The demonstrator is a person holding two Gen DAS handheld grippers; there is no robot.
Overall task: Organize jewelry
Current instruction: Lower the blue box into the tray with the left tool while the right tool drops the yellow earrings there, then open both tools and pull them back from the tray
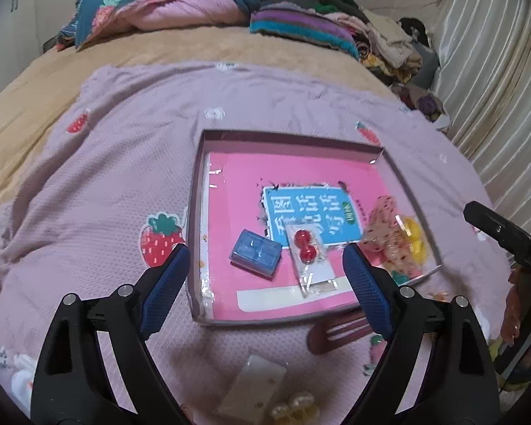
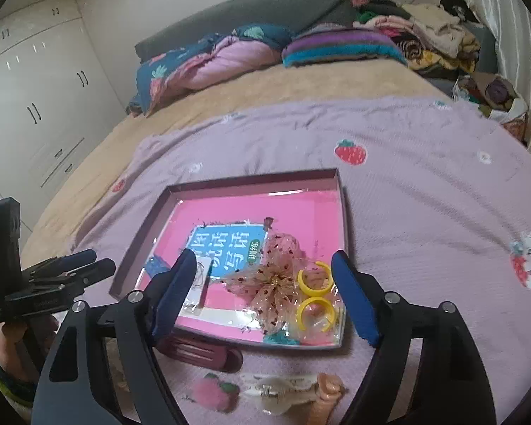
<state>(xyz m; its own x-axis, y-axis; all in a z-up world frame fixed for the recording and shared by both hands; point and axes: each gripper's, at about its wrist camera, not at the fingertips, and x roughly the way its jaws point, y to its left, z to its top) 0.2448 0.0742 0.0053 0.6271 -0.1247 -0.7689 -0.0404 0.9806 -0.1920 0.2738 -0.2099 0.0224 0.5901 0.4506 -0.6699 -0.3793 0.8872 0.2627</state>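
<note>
Right tool [image 2: 262, 294] gaping, empty, nearest the loose pieces.
Dark hair clip [image 2: 201, 352] lies near-left of your tool, long axis left-right, outside the tray [image 2: 251, 181].

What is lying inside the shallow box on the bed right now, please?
Inside the box: a blue case, bagged red earrings, a sheer bow, two yellow rings, over a pink book; beneath it is hidden.

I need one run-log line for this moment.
left gripper: open, empty | right gripper: open, empty | tray: bow, yellow rings inside | hair clip: outside
</note>
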